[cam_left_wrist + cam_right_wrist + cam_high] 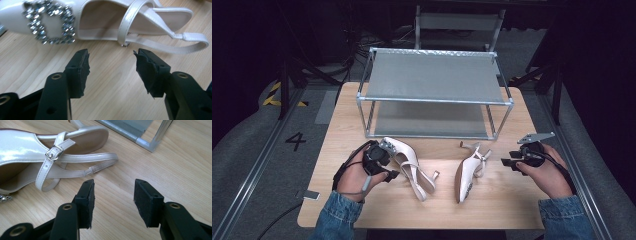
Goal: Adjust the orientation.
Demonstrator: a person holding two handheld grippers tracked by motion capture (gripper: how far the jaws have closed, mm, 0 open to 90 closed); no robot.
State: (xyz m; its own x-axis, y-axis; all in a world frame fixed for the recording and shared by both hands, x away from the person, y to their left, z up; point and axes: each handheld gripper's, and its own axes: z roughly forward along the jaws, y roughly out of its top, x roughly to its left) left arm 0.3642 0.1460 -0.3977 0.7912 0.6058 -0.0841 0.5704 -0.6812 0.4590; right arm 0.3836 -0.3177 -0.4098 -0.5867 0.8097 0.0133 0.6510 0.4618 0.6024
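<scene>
From up high, I see two white shoes lying on the wooden desk [362,210]. The left shoe [409,167] lies just beside my left hand-held gripper [388,161]. The right shoe [468,172] lies on its side, a little way from my right hand-held gripper [507,163]. Behind them stands a metal shoe rack [434,95] with two shelves. I see no shoe on it. So I think the work has hardly begun: both shoes are still to be picked up and put away.

In my left gripper view, the jaws of my left hand-held gripper [111,63] stand spread apart with bare wood between them. The left shoe [100,22] with its sparkly buckle [48,23] lies right in front, not yet touched.

In my right gripper view, my right hand-held gripper [113,191] is spread wide too and pinches nothing. The right shoe [37,152] lies near, its thin back strap [92,167] just ahead of one jaw. A corner of the shoe rack [147,143] stands farther off.
</scene>
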